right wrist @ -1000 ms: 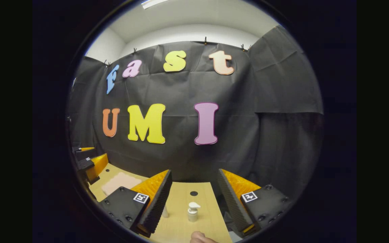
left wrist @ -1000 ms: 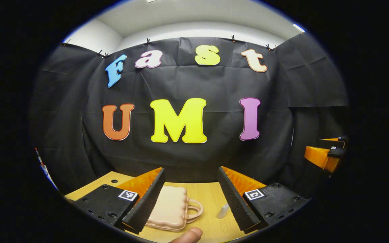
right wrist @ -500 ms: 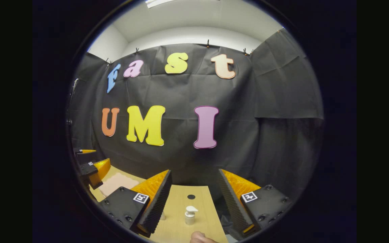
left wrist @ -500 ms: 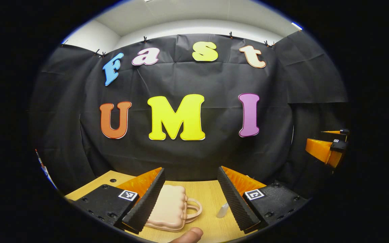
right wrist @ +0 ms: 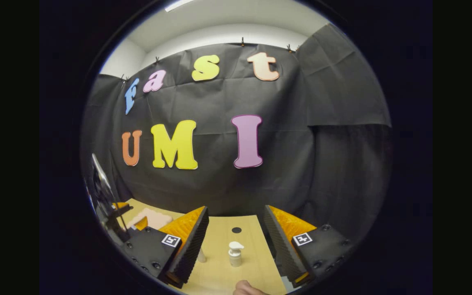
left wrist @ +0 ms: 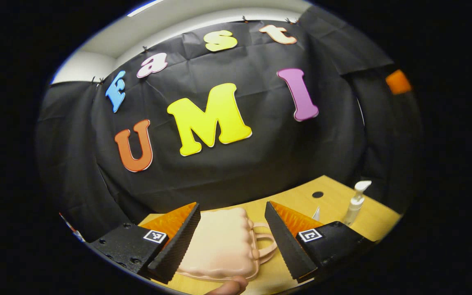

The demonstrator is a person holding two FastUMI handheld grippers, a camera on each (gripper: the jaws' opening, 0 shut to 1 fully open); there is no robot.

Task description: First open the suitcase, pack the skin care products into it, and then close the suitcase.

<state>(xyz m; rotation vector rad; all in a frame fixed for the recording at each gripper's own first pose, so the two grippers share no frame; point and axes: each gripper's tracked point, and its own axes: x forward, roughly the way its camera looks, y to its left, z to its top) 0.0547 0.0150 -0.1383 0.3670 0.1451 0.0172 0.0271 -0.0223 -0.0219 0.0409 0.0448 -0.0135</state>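
Left gripper view: suitcase (left wrist: pixel 223 243) between fingers (left wrist: pixel 177 246).

We see a pale peach-pink suitcase (left wrist: pixel 223 246) with a handle of the same tint, low in the middle of the left gripper view, lying on a light wood-grain counter (left wrist: pixel 334 200) that bears a small black round spot (left wrist: pixel 318 194). At the right of that view stands a clear pump bottle (left wrist: pixel 355 203) with a white top. In the right gripper view a whitish pump bottle (right wrist: pixel 234 254) stands on the same tan counter, and the wall above the black cloth is off-white (right wrist: pixel 228 16).
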